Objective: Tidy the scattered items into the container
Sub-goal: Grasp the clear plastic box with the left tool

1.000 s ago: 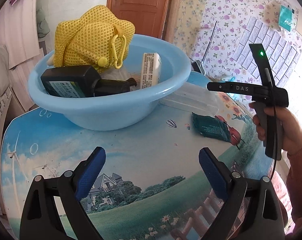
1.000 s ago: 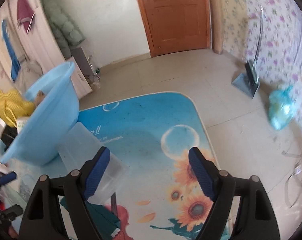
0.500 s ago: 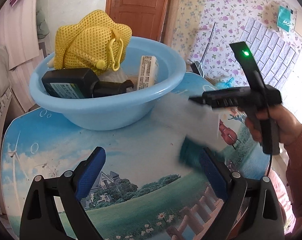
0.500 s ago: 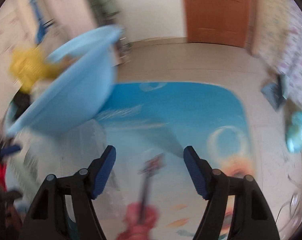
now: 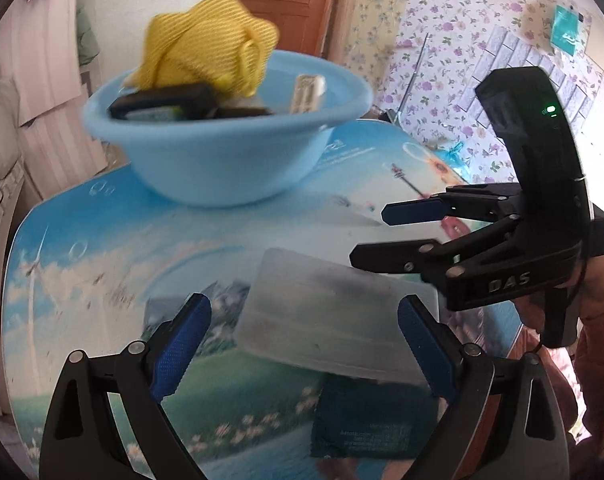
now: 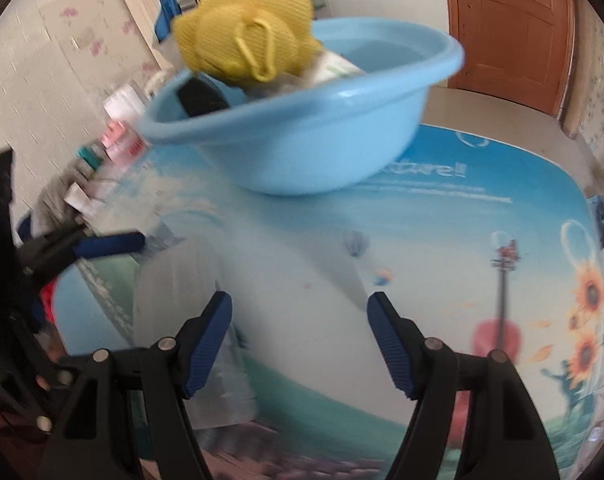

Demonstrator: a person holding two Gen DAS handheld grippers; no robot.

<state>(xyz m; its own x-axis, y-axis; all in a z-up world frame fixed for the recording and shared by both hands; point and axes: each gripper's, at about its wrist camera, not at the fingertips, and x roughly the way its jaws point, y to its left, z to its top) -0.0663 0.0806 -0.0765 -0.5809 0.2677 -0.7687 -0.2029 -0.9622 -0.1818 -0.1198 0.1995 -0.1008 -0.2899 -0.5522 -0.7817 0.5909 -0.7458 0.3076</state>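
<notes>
Two grippers work over a table (image 5: 82, 248) covered with a printed landscape-and-sky sheet. The left gripper (image 5: 304, 348) is spread wide, its blue pads either side of a translucent plastic box (image 5: 334, 320) that lies on the table between them; whether the pads touch the box cannot be told, and nothing is gripped. A dark green packet (image 5: 372, 424) lies on the table just under the near edge of the box. The right gripper (image 6: 298, 340) is likewise wide open and empty, with the blurred box (image 6: 206, 280) ahead of and partly between its fingers; in the left view it (image 5: 376, 236) reaches in from the right above the box's far corner, held by a hand (image 5: 598, 280) in a reddish sleeve. Farther back on the table stands a light blue basin (image 5: 222, 160), already holding a yellow mesh bag (image 5: 206, 52) with a yellow clip, a black bottle (image 5: 170, 104) lying on its side and a pale tube (image 5: 308, 92) leaning on the wall. Beyond the table's left side, in the right view, stand several small bottles (image 6: 122, 132), too blurred to make out.
</notes>
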